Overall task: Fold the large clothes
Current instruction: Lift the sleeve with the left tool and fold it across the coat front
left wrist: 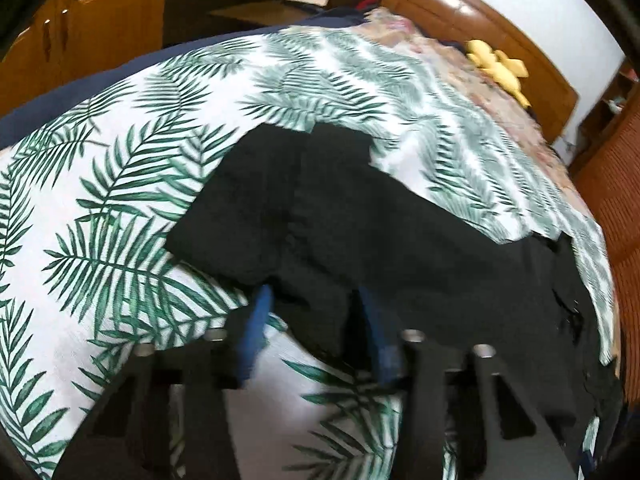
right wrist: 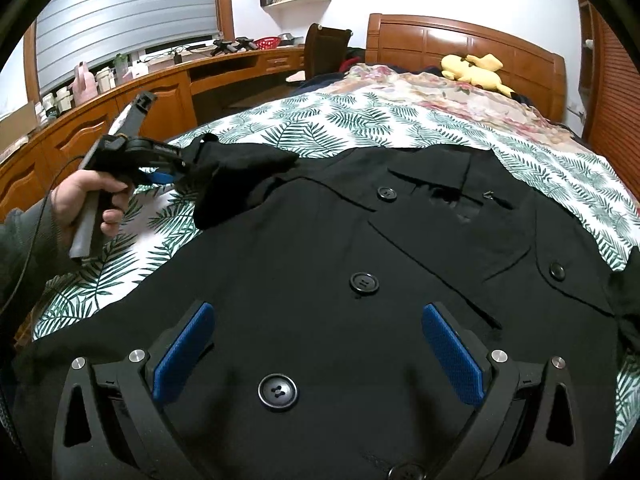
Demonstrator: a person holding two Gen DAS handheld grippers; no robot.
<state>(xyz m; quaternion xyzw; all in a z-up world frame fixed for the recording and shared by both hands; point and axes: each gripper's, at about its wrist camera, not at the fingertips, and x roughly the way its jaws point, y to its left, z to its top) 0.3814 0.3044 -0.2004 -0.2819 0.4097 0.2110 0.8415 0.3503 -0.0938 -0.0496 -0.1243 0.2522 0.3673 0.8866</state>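
Black wool-looking coat [right wrist: 320, 240] was spread face up across the bed [right wrist: 360, 120], on the palm-leaf sheet, buttons running down the middle toward the near edge, collar at the far end toward the headboard [right wrist: 460, 36]. So its long axis ran near-to-far, and the sleeve [right wrist: 240, 176] stuck out to the left, up by the shoulder

That sleeve was what the next move hinged on imo. The left tongs [right wrist: 176, 172] were right at the cuff end on the far left side, with the black fabric between the blue pads [left wrist: 260, 312]. In the left wrist view the cloth sat in the gap and bunched up around the pads, but it was blurry, so I couldn't tell if they were actually clamped on it or just straddling it

The right tongs [right wrist: 316, 352] were spread wide and gripping nothing, hovering over the coat's lower front above a big button [right wrist: 277, 392], well apart from the sleeve

So the left hand [right wrist: 92, 200] was clearly the nearer one. My guess: the sleeve needed to swing right, across the chest, with the body of the coat lying to the right of those tongs
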